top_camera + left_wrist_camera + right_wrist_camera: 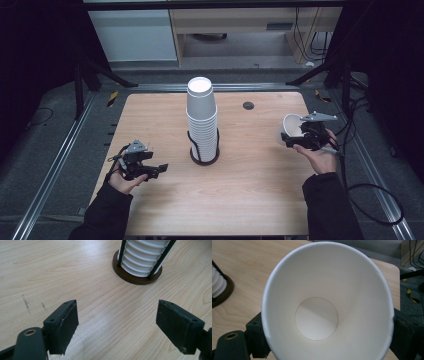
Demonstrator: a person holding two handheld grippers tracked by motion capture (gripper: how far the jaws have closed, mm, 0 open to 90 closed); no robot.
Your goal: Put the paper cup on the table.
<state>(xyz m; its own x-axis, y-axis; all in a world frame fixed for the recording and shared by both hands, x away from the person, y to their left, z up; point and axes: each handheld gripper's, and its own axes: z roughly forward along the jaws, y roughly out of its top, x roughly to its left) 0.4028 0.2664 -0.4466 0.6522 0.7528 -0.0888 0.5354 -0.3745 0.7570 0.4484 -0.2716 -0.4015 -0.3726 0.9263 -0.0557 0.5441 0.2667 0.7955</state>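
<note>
**A:** Where was the paper cup (pixel 322 302)?

**B:** Between the right gripper (pixel 300 136)'s jaws, clamped across its wall near the rim, mouth facing back toward that gripper's camera. It hung off the table (pixel 250 190), over the right edge, well apart from the stack of cups (pixel 202 117) in its holder (pixel 204 156).

**A:** Any trouble with the grip?

**B:** The rim looked slightly pinched where the right-hand jaw pressed. I judged the squeeze should be kept no tighter, or the wall would buckle.

**A:** And to place it well?

**B:** Probably turn the mouth downward first, then lower it straight, so nothing tips.

**A:** The left gripper (pixel 145 167)?

**B:** Its jaws stood wide apart with only bare wood between them, the holder's base lying ahead of them. It seemed ready to steady that base.
</note>
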